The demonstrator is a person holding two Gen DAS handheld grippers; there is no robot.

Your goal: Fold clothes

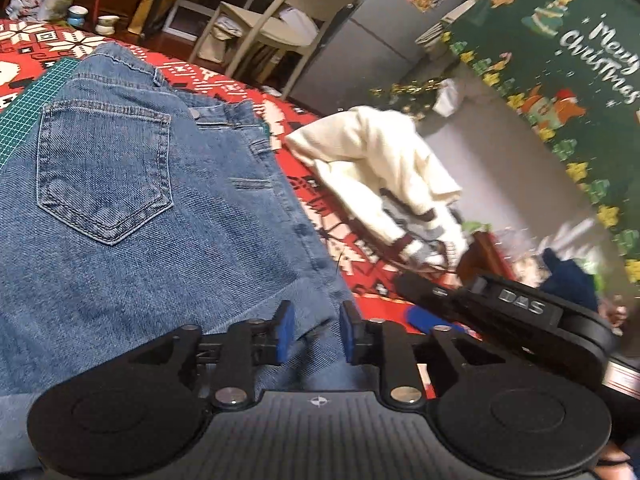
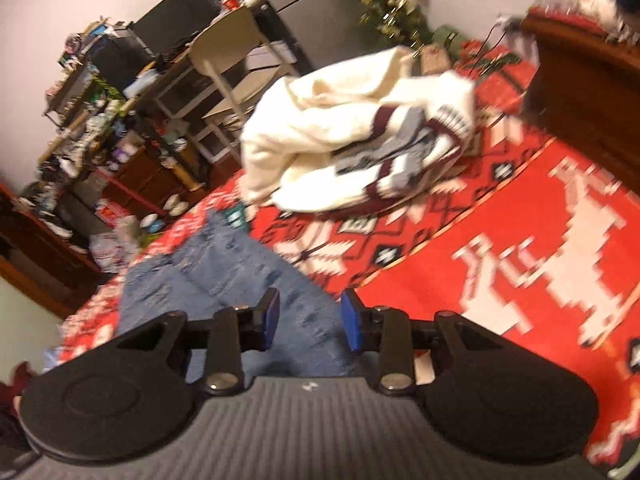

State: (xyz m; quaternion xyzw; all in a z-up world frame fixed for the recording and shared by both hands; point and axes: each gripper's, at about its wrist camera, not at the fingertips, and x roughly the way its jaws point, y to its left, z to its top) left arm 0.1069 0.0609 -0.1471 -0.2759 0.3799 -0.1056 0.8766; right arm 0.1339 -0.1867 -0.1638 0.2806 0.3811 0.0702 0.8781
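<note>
Blue jeans lie folded on the red patterned cloth, back pocket up. My left gripper is open just above the jeans' near right edge, nothing between its blue pads. The right gripper's black body shows at the right of the left wrist view. In the right wrist view my right gripper is open over the jeans, with denim visible through the gap. A cream sweater with maroon and grey stripes sits crumpled beyond on the cloth; the same sweater appears in the left wrist view.
A green cutting mat pokes out under the jeans at the left. A beige chair stands past the table's far edge. A green Christmas banner hangs at the right. A dark wooden box sits at the far right.
</note>
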